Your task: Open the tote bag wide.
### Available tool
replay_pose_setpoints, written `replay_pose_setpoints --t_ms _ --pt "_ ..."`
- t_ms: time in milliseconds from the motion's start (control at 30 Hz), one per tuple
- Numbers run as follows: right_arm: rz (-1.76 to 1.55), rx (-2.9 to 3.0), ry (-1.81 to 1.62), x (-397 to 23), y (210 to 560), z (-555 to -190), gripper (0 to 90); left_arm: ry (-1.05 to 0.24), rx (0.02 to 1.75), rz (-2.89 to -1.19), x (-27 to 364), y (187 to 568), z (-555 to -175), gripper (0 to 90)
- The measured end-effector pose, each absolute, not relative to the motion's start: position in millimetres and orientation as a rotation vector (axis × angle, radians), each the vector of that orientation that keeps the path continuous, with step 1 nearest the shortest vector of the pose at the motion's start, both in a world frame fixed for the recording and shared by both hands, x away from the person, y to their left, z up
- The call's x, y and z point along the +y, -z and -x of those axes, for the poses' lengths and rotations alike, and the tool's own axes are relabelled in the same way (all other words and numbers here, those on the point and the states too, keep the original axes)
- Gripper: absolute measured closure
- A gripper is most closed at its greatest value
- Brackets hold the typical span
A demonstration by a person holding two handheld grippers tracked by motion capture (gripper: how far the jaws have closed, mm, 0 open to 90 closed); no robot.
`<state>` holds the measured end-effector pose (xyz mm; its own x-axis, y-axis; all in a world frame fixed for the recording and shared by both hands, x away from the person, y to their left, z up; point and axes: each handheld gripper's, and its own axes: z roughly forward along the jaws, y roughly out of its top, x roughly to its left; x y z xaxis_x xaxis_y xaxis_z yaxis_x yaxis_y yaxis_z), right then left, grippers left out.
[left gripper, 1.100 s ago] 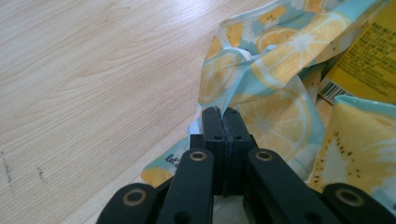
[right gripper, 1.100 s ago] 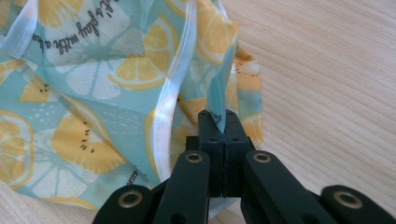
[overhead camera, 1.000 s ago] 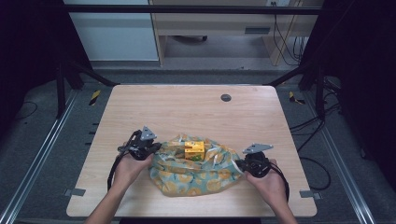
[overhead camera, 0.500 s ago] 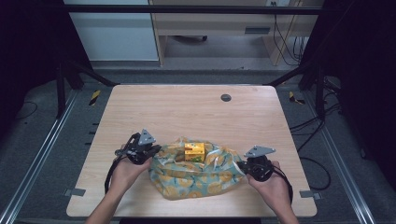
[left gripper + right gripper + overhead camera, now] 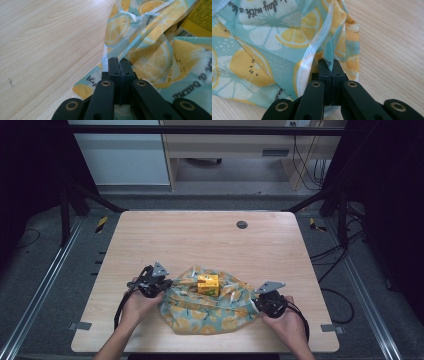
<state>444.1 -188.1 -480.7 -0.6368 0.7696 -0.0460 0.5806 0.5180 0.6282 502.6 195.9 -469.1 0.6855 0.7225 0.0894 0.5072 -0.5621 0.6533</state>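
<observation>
Your left claw [image 5: 161,285] and right claw [image 5: 256,302] each clench an edge of the lemon-print cloth [image 5: 207,307] on the table [image 5: 200,240], yellow box [image 5: 208,284] sitting between them, nearer the left.

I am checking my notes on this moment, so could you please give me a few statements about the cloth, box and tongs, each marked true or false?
1. Both tongs are shut on the cloth. True: left tongs, right tongs.
2. The yellow box sits on the cloth. True.
3. The cloth is plain white. False: it has a lemon print.
4. The box lies at the table's far edge. False: it is near the person's side.
</observation>
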Motion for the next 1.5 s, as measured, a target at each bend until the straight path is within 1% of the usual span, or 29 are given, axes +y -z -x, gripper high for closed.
replay_pose_setpoints --t_ms 300,633,867,1167,1200,1233,1267,1300,1333,1367,1467,1500 --pt "-1.126 2.439 -0.801 -188.4 484.6 -454.6 90.0 -0.465 0.962 -2.298 196.9 476.4 -508.1 90.0" --pt "-1.129 2.406 -0.785 -190.5 485.0 -471.3 90.0 -0.495 0.977 -2.288 195.9 476.6 -512.4 90.0" --pt "-1.128 2.428 -0.789 -191.4 486.1 -467.5 90.0 -0.478 0.965 -2.301 197.5 479.3 -507.6 90.0" --pt "-1.128 2.43 -0.783 -190.9 486.8 -465.6 90.0 -0.492 0.961 -2.3 198.2 480.2 -503.5 90.0" --pt "-1.119 2.429 -0.782 -191.2 486.6 -465.5 89.8 -0.506 0.964 -2.293 198.2 479.5 -502.4 89.2" --pt "-1.111 2.421 -0.792 -191.5 486.4 -464.9 89.0 -0.524 0.964 -2.28 198.7 478.7 -501.2 86.1" --pt "-1.11 2.413 -0.81 -192.7 485.8 -464.1 85.6 -0.532 0.961 -2.274 200.4 476.9 -499.7 81.8" --pt "-1.113 2.399 -0.823 -195.1 484.8 -463.3 78.5 -0.542 0.961 -2.255 202.9 474.4 -498.0 76.7" --pt "-1.124 2.377 -0.843 -197.6 483.8 -462.3 69.8 -0.556 0.968 -2.22 205.2 471.9 -495.8 69.9" --pt "-1.137 2.353 -0.865 -200.1 482.3 -460.8 62.9 -0.563 0.961 -2.201 208.4 468.0 -493.4 62.8" --pt "-1.157 2.288 -0.899 -208.9 475.4 -455.9 39.5 -0.574 0.953 -2.136 216.8 456.9 -485.5 46.7" --pt "-1.166 2.257 -0.907 -211.9 472.5 -453.7 34.3 -0.575 0.951 -2.11 220.1 453.0 -482.8 41.7"
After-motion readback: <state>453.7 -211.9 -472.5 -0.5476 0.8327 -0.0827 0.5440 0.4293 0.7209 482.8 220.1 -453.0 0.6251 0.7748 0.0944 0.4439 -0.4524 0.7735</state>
